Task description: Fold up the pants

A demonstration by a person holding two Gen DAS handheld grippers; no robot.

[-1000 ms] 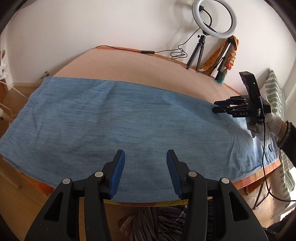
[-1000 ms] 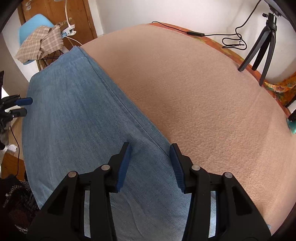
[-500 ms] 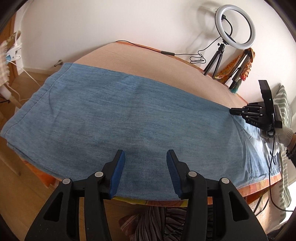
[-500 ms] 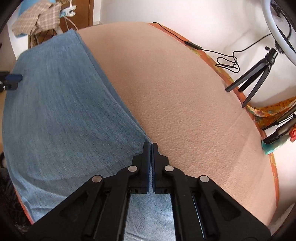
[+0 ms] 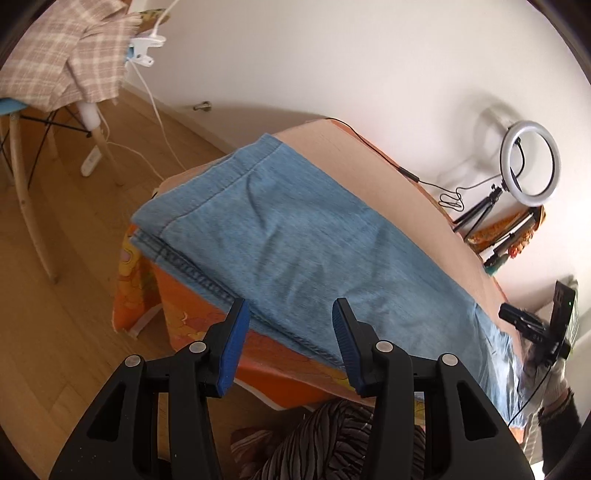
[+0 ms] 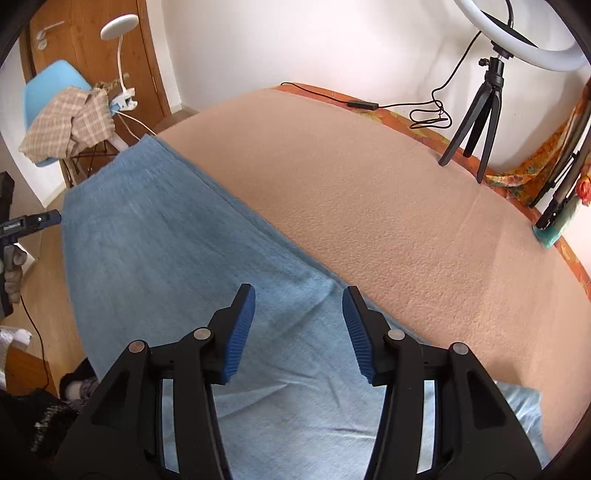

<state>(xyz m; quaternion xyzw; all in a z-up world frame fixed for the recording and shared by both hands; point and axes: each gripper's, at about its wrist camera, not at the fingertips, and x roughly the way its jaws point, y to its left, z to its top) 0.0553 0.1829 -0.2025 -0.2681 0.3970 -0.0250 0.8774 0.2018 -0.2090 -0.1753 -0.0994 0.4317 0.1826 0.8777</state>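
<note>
Light blue denim pants [image 5: 295, 236] lie flat, leg on leg, along the near side of a peach blanket [image 6: 388, 206] on the bed. My left gripper [image 5: 290, 332] is open and empty, hovering at the pants' near seam edge close to the hems [image 5: 207, 192]. My right gripper [image 6: 298, 325] hangs over the pants [image 6: 177, 258] near their far edge; its jaws are opening, with nothing between them and a creased fold of denim below. Each gripper shows in the other's view: the right gripper [image 5: 517, 319] at the far right, the left gripper [image 6: 48, 219] at the left edge.
A ring light on a black tripod [image 6: 480, 110] and a black cable [image 6: 424, 110] sit at the bed's far edge. A blue chair with a plaid cloth [image 6: 70, 118] and a white clip lamp [image 6: 118, 33] stand beyond the hems. An orange sheet [image 5: 207, 325] hangs over the bed's side above wooden floor.
My left gripper swung and rolled toward the hem end of the pants, staying open. My right gripper shut on the pants' far edge half a second ago, then opened and rose.
</note>
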